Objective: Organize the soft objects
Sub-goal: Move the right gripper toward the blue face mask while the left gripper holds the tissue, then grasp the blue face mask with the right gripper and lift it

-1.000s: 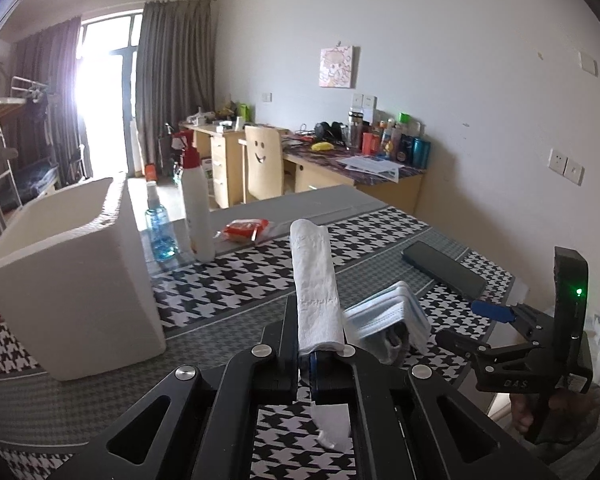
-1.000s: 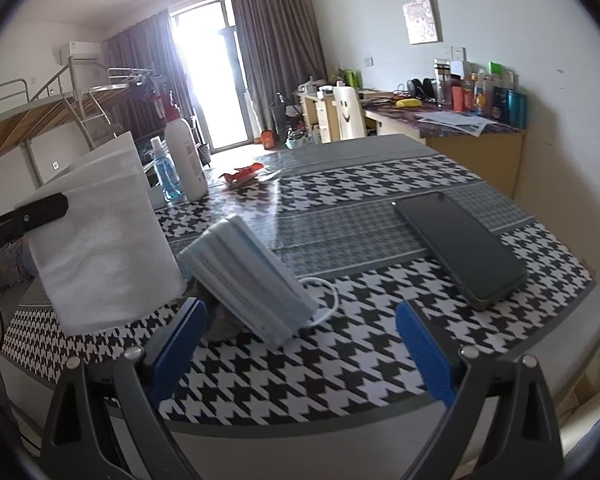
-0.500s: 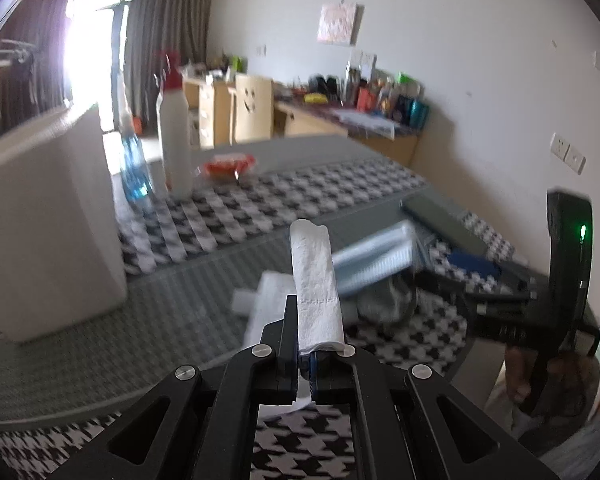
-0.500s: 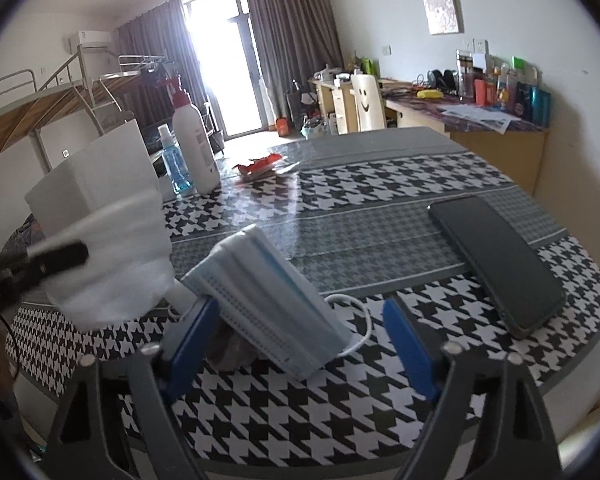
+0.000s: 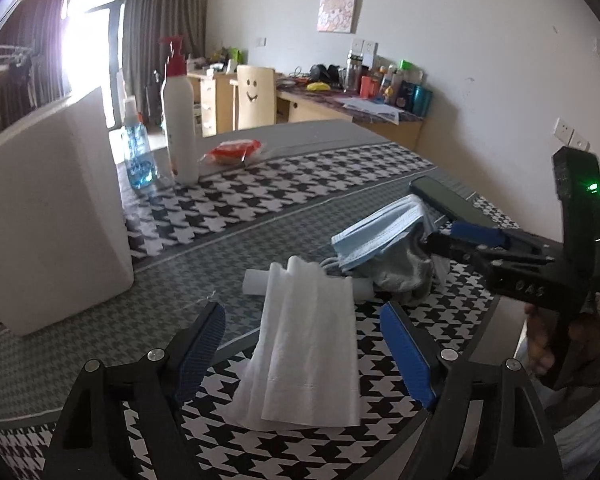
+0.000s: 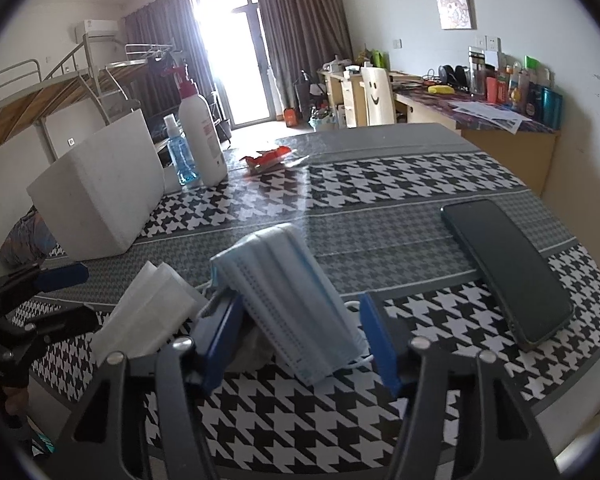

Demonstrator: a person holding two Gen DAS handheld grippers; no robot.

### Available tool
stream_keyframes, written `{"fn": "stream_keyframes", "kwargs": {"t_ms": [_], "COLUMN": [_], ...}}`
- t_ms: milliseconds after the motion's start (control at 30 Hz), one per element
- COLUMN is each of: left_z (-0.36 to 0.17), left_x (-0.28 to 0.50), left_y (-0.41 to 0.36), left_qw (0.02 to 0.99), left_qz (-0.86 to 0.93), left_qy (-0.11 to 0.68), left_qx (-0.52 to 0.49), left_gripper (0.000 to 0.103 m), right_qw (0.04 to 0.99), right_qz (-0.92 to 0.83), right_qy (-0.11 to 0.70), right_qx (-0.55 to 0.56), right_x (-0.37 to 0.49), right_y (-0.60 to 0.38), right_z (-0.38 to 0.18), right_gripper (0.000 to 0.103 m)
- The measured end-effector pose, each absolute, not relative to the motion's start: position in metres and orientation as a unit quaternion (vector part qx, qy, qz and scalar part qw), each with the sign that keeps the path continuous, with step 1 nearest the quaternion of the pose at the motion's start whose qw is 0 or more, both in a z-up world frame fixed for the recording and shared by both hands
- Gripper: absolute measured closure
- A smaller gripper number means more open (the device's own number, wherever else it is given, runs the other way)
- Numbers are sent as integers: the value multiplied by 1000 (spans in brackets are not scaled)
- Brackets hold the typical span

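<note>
A folded white tissue (image 5: 308, 344) lies on the table between the open fingers of my left gripper (image 5: 304, 344); it also shows in the right wrist view (image 6: 148, 312). A stack of blue face masks (image 6: 288, 300) leans on a grey cloth (image 5: 400, 268), between the open blue fingers of my right gripper (image 6: 300, 336). In the left wrist view the masks (image 5: 380, 232) sit just beyond the tissue, with the right gripper (image 5: 452, 240) reaching them from the right.
A white foam box (image 5: 48, 208) stands at the left. A white pump bottle (image 5: 178, 120), a blue spray bottle (image 5: 136, 152) and a red packet (image 5: 234, 150) are behind. A black phone (image 6: 504, 268) lies at the right, near the table's edge (image 6: 580, 392).
My left gripper lowered the tissue onto the table beside the masks and opened, letting it go. My right gripper moved in around the masks.
</note>
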State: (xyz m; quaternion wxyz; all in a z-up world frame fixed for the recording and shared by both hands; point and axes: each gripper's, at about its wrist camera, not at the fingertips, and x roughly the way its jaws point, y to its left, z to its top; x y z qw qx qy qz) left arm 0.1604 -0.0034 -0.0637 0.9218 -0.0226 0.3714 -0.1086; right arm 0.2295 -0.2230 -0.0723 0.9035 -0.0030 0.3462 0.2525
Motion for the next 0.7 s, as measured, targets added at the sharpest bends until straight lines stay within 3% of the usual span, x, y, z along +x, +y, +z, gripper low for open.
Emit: {"fn": "stream_keyframes", "kwargs": {"t_ms": [333, 400, 467, 600, 700], "left_z": [-86, -92, -97, -103, -104], "left_x": [179, 182, 186, 188, 188], "left_y": [-14, -15, -16, -21, -22], "left_qw": [903, 897, 891, 887, 886], "left_qz": [-111, -115, -120, -118, -124], "left_qy": [414, 427, 437, 446, 447], "left_qx": [-4, -7, -9, 3, 2], "left_gripper": [26, 39, 59, 75, 94], "right_qw": [907, 906, 905, 902, 899], "right_qz": [249, 254, 256, 260, 268], "right_qy": [339, 339, 341, 346, 346], "right_qx": [-5, -4, -5, -7, -10], "right_x": [237, 240, 243, 248, 248], "right_y": [-222, -220, -218, -216, -212], "right_z": [-63, -63, -64, -65, -64], "right_gripper": [37, 37, 37, 37, 37]}}
